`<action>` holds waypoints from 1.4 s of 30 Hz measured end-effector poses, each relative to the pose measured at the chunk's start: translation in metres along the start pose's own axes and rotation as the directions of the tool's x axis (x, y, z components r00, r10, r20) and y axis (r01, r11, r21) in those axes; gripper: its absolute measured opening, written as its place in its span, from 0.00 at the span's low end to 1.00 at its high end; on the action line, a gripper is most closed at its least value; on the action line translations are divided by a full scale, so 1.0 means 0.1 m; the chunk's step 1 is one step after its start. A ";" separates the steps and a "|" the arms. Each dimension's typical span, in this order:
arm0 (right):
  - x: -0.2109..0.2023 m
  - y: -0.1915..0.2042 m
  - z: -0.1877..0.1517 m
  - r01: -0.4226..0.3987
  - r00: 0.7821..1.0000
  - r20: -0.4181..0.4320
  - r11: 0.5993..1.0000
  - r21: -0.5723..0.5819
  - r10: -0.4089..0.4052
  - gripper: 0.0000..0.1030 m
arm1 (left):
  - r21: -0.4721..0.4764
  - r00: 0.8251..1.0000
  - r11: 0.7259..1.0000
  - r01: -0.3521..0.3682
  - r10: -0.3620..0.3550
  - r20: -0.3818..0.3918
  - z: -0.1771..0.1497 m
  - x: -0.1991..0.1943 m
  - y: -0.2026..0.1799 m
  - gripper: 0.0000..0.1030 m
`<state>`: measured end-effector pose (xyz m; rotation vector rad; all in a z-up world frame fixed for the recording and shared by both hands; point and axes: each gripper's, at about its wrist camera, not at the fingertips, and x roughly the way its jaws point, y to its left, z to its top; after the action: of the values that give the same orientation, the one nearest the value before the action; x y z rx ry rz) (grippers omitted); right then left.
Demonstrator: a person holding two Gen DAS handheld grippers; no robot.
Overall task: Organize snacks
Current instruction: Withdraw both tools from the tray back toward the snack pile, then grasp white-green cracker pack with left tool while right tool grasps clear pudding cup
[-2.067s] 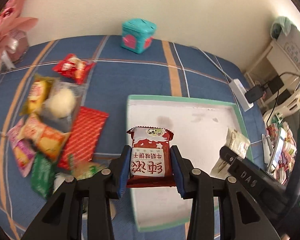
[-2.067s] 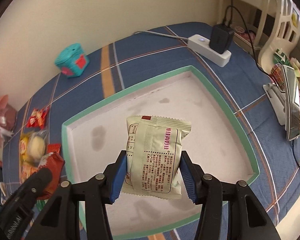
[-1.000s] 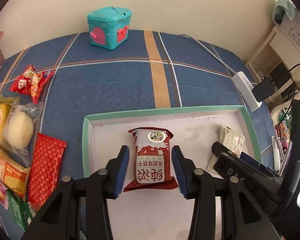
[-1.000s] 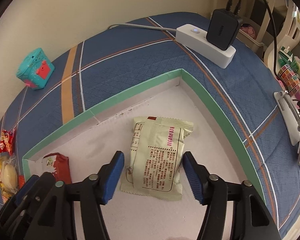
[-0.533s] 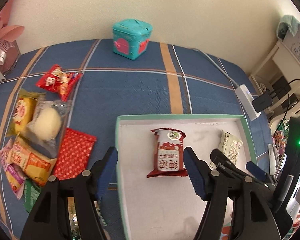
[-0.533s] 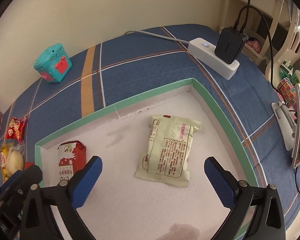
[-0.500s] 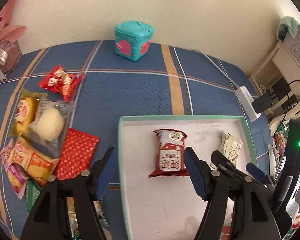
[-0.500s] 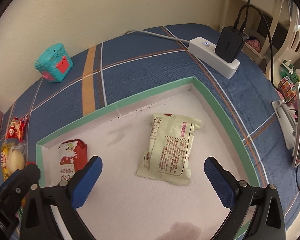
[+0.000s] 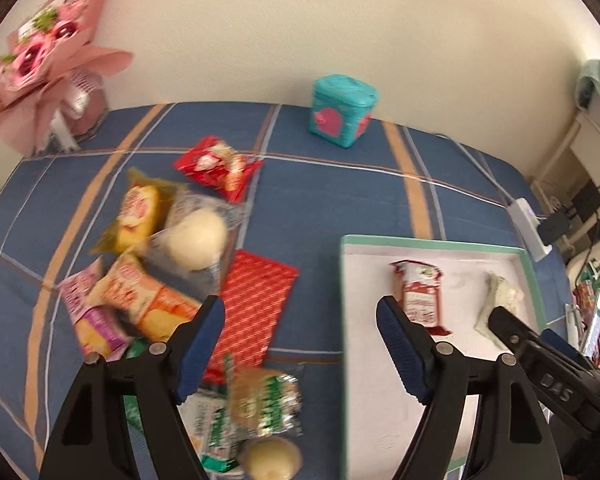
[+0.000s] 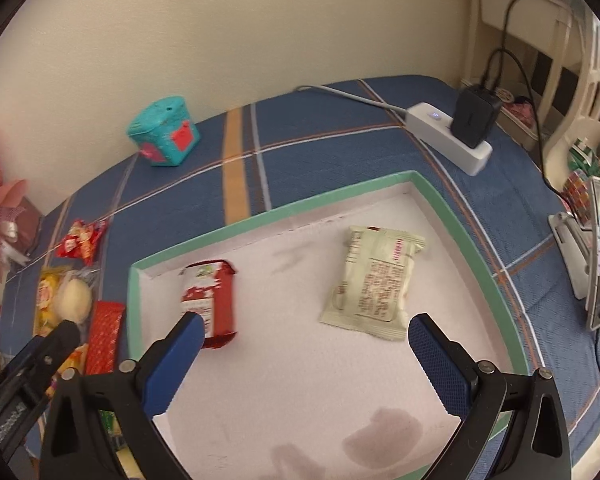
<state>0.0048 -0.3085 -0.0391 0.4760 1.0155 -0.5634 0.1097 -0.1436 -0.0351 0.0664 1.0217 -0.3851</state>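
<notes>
Tray (image 10: 456, 216): we see a shallow rectangular box with a mint-green rim and a white, grainy floor bearing a few dull stains; we take it as our landmark
Red packet (image 10: 210, 300): a glossy crimped pouch, red and white, flat on the tray floor near its left wall
Pale packet (image 10: 374, 282): a matte cream-green pillow pouch with fine red print, flat on the tray floor toward its right wall, well apart from the red packet
Loose snacks (image 9: 172, 264): a heap of crinkled foil and clear wrappers left of the tray, among them a round pale bun (image 9: 196, 238) in clear film and a flat red sachet (image 9: 256, 312) nearest the tray
Cloth (image 10: 324, 132): woven blue with orange and white stripes, under the tray
Left gripper (image 9: 300, 344): its jaws have just been opening; released, nothing between the blue ribbed pads, above the tray's left rim
Right gripper (image 10: 304, 356): jaws have just spread wide; released, above the tray floor, both packets beyond its pads
</notes>
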 end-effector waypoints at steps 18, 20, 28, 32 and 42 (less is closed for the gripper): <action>-0.28 0.86 -0.48 -0.149 0.986 -0.103 0.971 -0.185 0.132 1.00 | -0.080 0.992 0.989 -0.123 0.120 -0.032 -0.19 -0.37 0.77 0.90; -0.30 0.94 -0.54 -0.187 0.978 -0.125 0.964 -0.189 0.165 1.00 | -0.111 0.993 0.987 -0.113 0.110 -0.030 -0.21 -0.43 0.85 0.90; -0.40 1.26 -0.77 -0.216 0.971 -0.163 0.937 -0.273 0.176 0.89 | -0.206 0.990 0.973 -0.102 0.079 -0.118 -0.41 -0.38 1.10 0.90; -0.35 1.35 -0.90 -0.246 0.958 -0.216 0.925 -0.289 0.187 0.75 | -0.249 0.983 0.965 -0.089 0.044 -0.179 -0.54 -0.27 1.19 0.87; -0.19 1.46 -1.08 -0.312 0.924 -0.312 0.905 -0.290 0.219 0.46 | -0.256 0.968 0.967 0.012 -0.075 -0.238 -0.65 -0.13 1.05 0.60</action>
<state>0.0197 -0.1275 -0.0542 0.3864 1.2575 -0.0692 0.0868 -0.0273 -0.0709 -0.1421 1.3135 -0.2877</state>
